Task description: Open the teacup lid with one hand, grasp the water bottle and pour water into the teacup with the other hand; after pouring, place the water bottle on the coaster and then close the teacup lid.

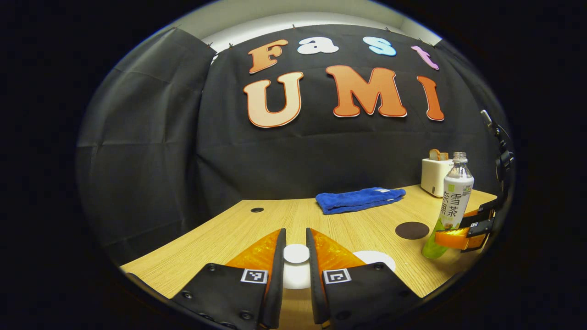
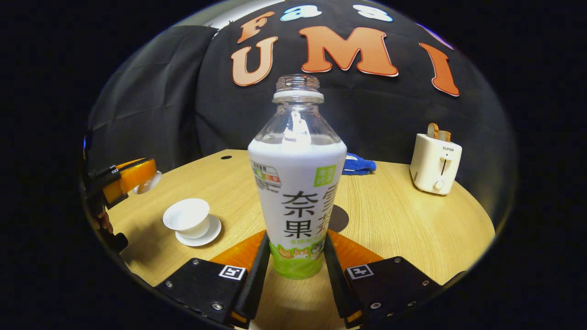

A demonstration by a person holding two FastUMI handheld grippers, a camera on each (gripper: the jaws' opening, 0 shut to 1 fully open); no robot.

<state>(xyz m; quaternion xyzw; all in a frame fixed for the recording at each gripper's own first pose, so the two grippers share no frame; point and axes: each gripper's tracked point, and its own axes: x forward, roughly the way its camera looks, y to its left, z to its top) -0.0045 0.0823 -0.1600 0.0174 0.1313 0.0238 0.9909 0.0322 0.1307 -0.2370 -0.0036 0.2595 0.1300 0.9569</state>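
Note:
My left gripper [image 1: 296, 240] is shut on the knob of the white teacup lid [image 1: 296, 254] and holds it above the table. In the right gripper view that left gripper [image 2: 135, 176] hangs at the far left with the lid [image 2: 149, 182], up and left of the open white teacup [image 2: 187, 214] on its saucer [image 2: 208, 234]. My right gripper [image 2: 296, 243] is shut on the lower body of the uncapped water bottle [image 2: 298, 183], which stands upright. The bottle [image 1: 451, 204] and the right gripper [image 1: 458, 238] show at the right edge of the left gripper view. The dark round coaster [image 1: 412, 230] lies left of the bottle.
A folded blue towel [image 1: 360, 200] lies at the back of the wooden table [image 1: 220, 238]. A white toaster [image 2: 435, 162] stands at the back right. A cable hole [image 1: 257, 210] sits near the back left. The saucer's rim [image 1: 378, 257] peeks out beside my left fingers.

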